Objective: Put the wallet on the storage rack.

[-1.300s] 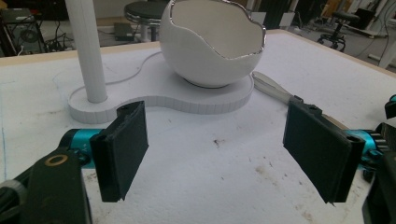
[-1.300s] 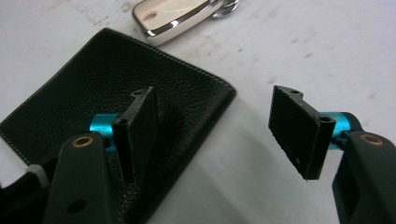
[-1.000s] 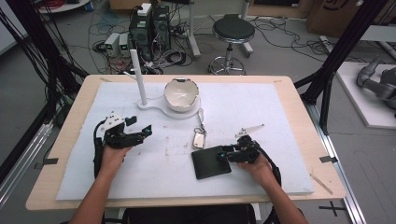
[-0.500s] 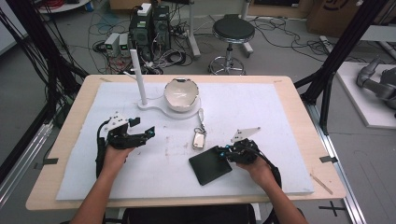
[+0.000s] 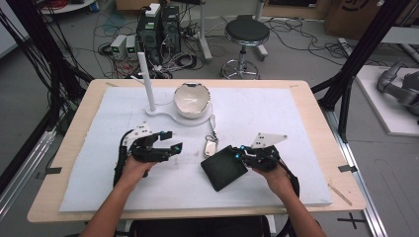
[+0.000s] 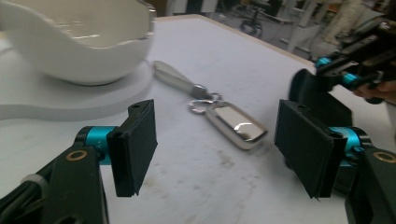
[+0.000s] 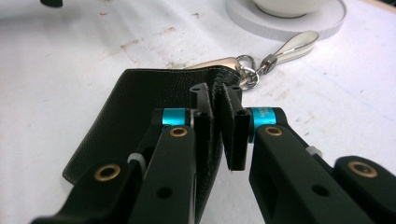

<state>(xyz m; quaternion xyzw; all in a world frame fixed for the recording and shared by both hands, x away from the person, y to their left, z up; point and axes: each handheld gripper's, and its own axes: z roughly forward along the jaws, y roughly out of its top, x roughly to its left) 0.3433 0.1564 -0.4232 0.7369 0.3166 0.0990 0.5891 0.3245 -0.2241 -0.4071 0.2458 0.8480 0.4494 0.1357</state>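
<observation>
Jaws of the right gripper (image 7: 215,126) pinch the near edge of a black leather wallet (image 5: 224,167) lying on the white mat (image 5: 296,123) beside a silver keychain (image 5: 211,146), while the left gripper (image 5: 168,142), jaws spread wide, hovers left of it.

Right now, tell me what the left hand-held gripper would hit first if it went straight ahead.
Probably the silver key fob: it lies on the table straight ahead between the open jaws of the left hand-held gripper. The white bowl sits off to one side. Depth is hard to judge.
</observation>
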